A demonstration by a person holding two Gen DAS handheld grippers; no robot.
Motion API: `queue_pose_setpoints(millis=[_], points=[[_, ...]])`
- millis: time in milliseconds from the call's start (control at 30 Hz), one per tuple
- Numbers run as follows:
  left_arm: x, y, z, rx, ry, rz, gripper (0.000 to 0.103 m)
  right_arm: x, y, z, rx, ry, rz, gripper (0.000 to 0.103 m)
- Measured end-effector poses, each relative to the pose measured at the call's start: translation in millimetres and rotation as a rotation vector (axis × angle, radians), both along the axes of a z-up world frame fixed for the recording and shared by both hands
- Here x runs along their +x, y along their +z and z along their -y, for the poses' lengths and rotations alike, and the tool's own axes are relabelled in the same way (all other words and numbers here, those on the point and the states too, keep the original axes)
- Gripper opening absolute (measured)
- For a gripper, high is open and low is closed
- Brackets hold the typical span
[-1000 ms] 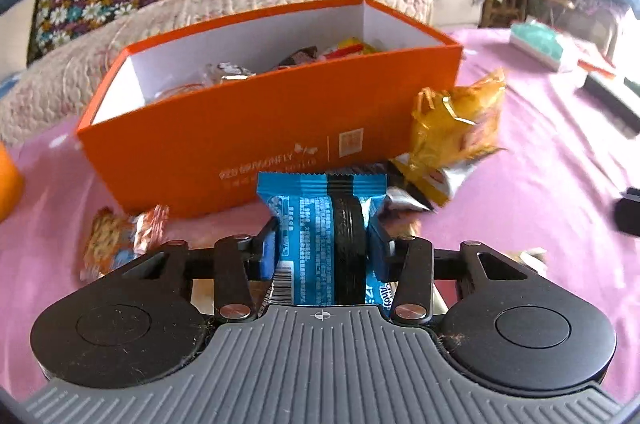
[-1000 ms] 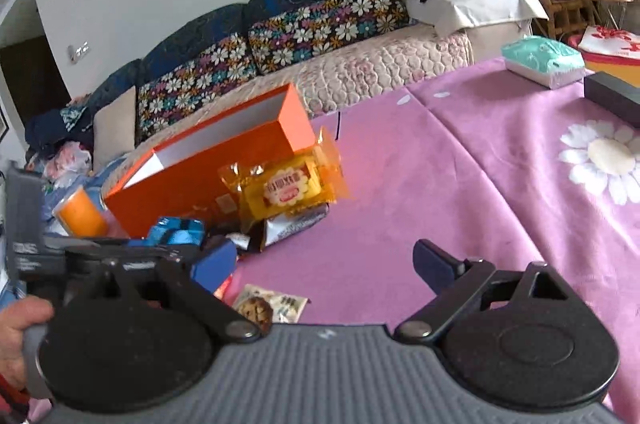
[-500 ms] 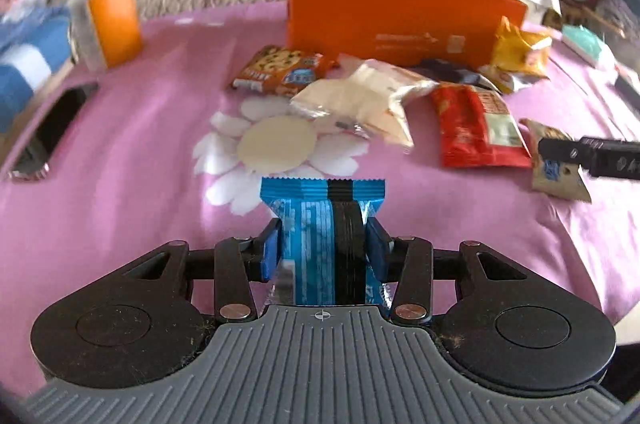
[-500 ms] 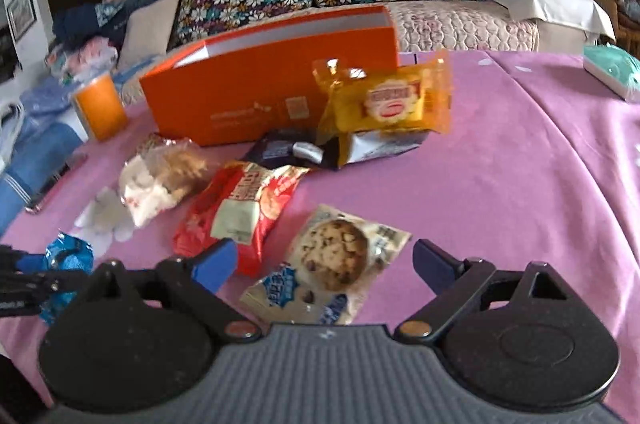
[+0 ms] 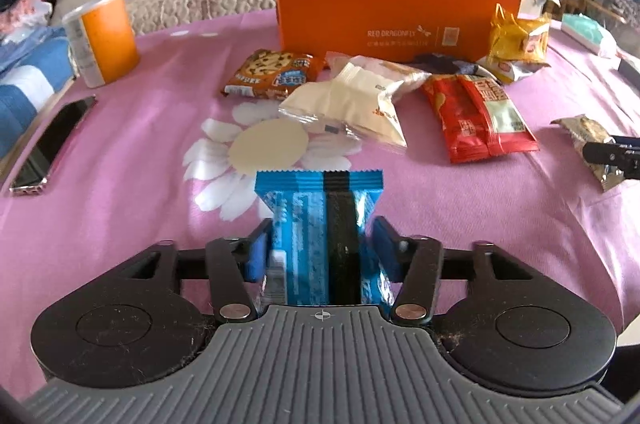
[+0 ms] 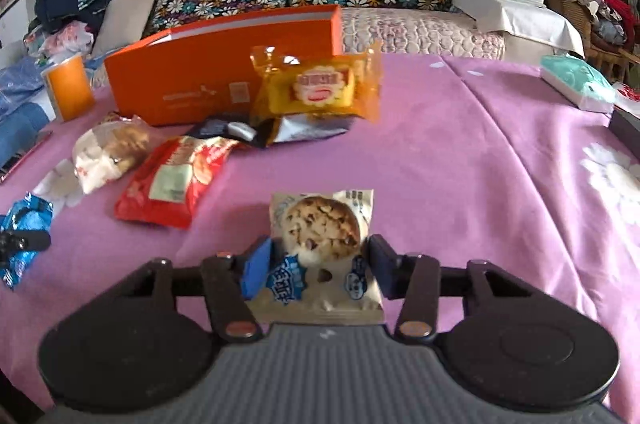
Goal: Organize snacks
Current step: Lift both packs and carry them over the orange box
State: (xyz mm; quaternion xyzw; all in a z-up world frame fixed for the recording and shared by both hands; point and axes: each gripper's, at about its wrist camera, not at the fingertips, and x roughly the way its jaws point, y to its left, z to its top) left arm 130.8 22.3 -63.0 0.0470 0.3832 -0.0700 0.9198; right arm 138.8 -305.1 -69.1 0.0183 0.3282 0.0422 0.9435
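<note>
Opening its jaws, the left gripper (image 5: 322,248) has the blue snack packet (image 5: 320,236) between its blue pads, a sliver of gap showing on each side. Only the left wrist view shows the phone (image 5: 52,140) at the tablecloth's (image 5: 120,208) left edge and the brown cookie pack (image 5: 276,74), both left of the orange box (image 5: 384,12). In front of the box lie a white pouch (image 5: 352,100) and a red packet (image 5: 480,112); a yellow packet (image 6: 320,88) leans at the box's right end. Only the right wrist view shows the cookie packet (image 6: 324,248) whole, inside the right gripper (image 6: 320,264), whose jaws are closing and meet its sides. Right of the box, bare pink cloth runs clear to a teal tissue pack (image 6: 576,84) near the far edge.
</note>
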Motion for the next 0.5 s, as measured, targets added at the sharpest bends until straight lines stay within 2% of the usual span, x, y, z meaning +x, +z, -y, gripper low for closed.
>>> queue_pose_setpoints(millis=[33,67,100,167,200,267,367,400,433,467,500], points=[[-1.4,1.6,0.6,0.006,0.002,0.004,0.059,0.2,0.5,0.8,0.011,0.001,-0.004,0.055],[-3.7,4.5,1.7,0.013,0.003,0.016,0.064,0.2,1.4,1.8,0.031,0.000,-0.008,0.068],[-6.1,8.0,2.7,0.021,0.003,0.034,0.071,0.2,3.5,1.5,0.049,-0.004,-0.002,0.072],[-10.5,14.8,6.3,0.045,-0.008,0.069,0.074,-0.1,8.6,-5.3,0.031,0.007,0.023,0.076],[-10.6,16.2,8.3,0.062,-0.014,0.077,0.074,0.1,9.5,-10.2,0.004,0.011,0.034,0.084],[-7.6,13.2,11.0,0.095,-0.016,0.071,0.073,1.5,4.9,-16.5,-0.033,0.019,0.020,0.085],[2.2,-0.1,9.8,0.099,-0.012,0.018,0.054,2.6,-3.9,-17.1,-0.036,0.034,-0.011,0.080],[2.6,-1.9,5.7,0.067,-0.003,0.024,0.048,1.8,-4.3,-18.5,-0.058,0.036,-0.003,0.076],[3.7,-2.4,1.4,0.036,0.003,0.014,0.031,1.9,-4.4,-18.6,-0.059,0.039,0.001,0.073],[6.3,-0.7,-4.8,-0.024,0.006,-0.012,0.028,2.1,-3.8,-18.4,-0.061,0.037,0.005,0.062],[7.9,0.3,-8.1,-0.053,0.023,-0.029,0.026,2.1,-2.8,-17.4,-0.057,0.038,0.008,0.052]])
